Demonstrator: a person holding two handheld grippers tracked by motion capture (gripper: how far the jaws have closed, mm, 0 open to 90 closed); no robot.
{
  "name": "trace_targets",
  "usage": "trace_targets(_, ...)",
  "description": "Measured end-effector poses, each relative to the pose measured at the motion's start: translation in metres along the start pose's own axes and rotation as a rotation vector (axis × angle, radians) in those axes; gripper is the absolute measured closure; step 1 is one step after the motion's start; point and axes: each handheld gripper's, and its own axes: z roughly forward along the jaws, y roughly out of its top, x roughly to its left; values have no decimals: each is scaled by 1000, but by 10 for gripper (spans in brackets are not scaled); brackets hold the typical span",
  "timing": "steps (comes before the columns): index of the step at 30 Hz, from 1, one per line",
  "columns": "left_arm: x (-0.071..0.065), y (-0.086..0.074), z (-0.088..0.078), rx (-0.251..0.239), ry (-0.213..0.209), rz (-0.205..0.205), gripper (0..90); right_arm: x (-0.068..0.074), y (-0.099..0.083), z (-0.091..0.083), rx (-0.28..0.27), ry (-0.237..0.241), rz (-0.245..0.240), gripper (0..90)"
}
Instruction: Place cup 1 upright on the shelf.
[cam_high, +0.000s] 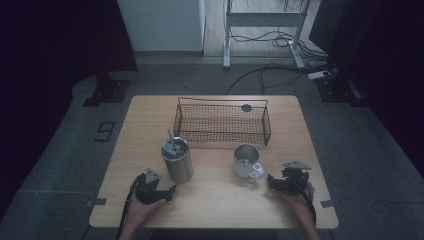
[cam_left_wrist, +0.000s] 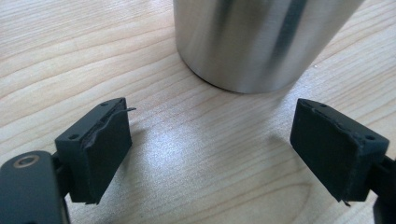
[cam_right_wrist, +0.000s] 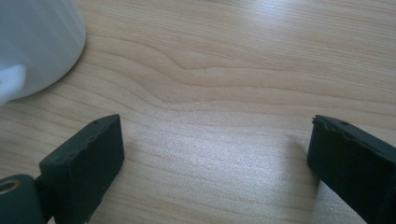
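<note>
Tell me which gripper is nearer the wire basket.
Left, slightly. The left gripper sits in front of the tumbler; the right gripper is beside the mug, below the basket.

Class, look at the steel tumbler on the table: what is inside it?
The tumbler holds grey metal pieces near its rim, too blurred to identify. Its steel wall hides whatever lies deeper.

Worktop (cam_high: 215, 200): pale wood, rectangular, grain visible between both pairs of jaws. Standing on it: steel tumbler (cam_high: 177, 160) (upright, just ahead of the left jaws); white mug (cam_high: 246, 161) (handle turned toward the right jaws, just ahead and to one side of them); wire basket (cam_high: 222, 121) (well beyond both pairs of jaws).
</note>
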Motion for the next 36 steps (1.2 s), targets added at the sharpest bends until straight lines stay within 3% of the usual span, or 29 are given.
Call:
trace_targets(10, 0, 1, -7, -24, 6, -9, 123, -1, 0, 0, -1, -6, 8, 43)
trace_targets(15, 6, 3, -18, -64, 15, -36, 129, -1, 0, 0, -1, -8, 10, 44)
trace_targets(19, 6, 4, -24, -79, 24, -31, 125, -1, 1, 0, -1, -8, 11, 44)
trace_targets(22, 4, 7, -31, -114, 10, -28, 121, -1, 1, 0, -2, -10, 10, 47)
trace_targets(36, -3, 15, -52, -184, -24, -20, 117, -1, 1, 0, -4, -14, 12, 54)
